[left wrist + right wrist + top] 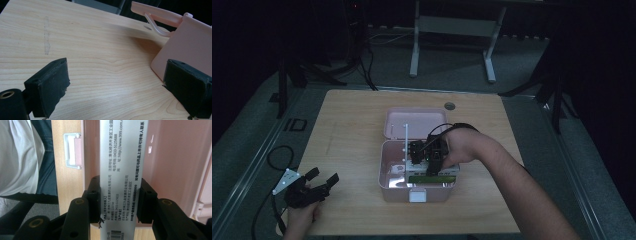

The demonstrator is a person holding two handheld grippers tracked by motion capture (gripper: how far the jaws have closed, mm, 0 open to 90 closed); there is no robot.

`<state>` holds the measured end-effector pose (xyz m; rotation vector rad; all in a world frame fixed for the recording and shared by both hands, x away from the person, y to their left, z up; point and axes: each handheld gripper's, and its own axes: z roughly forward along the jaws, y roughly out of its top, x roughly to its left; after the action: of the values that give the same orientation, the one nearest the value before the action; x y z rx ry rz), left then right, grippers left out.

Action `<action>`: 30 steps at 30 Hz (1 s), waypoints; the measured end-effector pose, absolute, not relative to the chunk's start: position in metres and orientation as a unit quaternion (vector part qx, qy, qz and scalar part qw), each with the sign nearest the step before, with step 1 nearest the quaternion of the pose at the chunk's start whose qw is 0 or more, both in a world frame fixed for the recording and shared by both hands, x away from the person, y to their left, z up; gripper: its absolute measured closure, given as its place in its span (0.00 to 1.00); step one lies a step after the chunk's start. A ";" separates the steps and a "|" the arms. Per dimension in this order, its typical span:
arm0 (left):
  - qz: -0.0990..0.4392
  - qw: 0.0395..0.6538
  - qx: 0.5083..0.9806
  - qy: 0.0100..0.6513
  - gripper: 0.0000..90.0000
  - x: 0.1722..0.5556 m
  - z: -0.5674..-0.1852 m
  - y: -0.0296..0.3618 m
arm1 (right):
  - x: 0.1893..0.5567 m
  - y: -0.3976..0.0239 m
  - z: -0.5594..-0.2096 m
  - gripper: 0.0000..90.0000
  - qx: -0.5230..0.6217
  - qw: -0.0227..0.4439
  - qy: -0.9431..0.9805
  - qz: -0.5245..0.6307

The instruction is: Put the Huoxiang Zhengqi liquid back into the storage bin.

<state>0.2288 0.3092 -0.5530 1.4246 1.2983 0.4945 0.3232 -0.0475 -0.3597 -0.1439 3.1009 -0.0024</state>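
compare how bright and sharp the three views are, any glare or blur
High view: dim and underexposed, surroundings nearly black, pink box still readable. Left gripper view: bright, soft glare on the table, box lid edge smeared. Right gripper view: well lit, print on the medicine carton sharp.

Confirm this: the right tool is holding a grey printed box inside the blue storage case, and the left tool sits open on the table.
One thing is wrong: the storage case is pink, not blue, as the high view shows. The right tool does grip the grey printed box inside it, and the left tool sits open on the table.
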 end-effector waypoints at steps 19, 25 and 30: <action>0.208 0.547 0.600 0.546 0.08 0.228 -0.553 0.309 | 0.326 -0.043 -0.391 0.69 -0.050 0.016 0.999 0.001; 0.208 0.547 0.600 0.546 0.08 0.229 -0.553 0.309 | 0.326 -0.042 -0.402 0.69 -0.054 0.017 0.998 -0.007; 0.208 0.546 0.600 0.546 0.07 0.229 -0.553 0.309 | 0.326 -0.041 -0.410 0.69 -0.053 0.024 0.998 -0.015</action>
<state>0.2287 0.3087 -0.5529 1.4235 1.2936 0.4942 0.3256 -0.0409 -0.4100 -0.1630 3.0887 -0.0449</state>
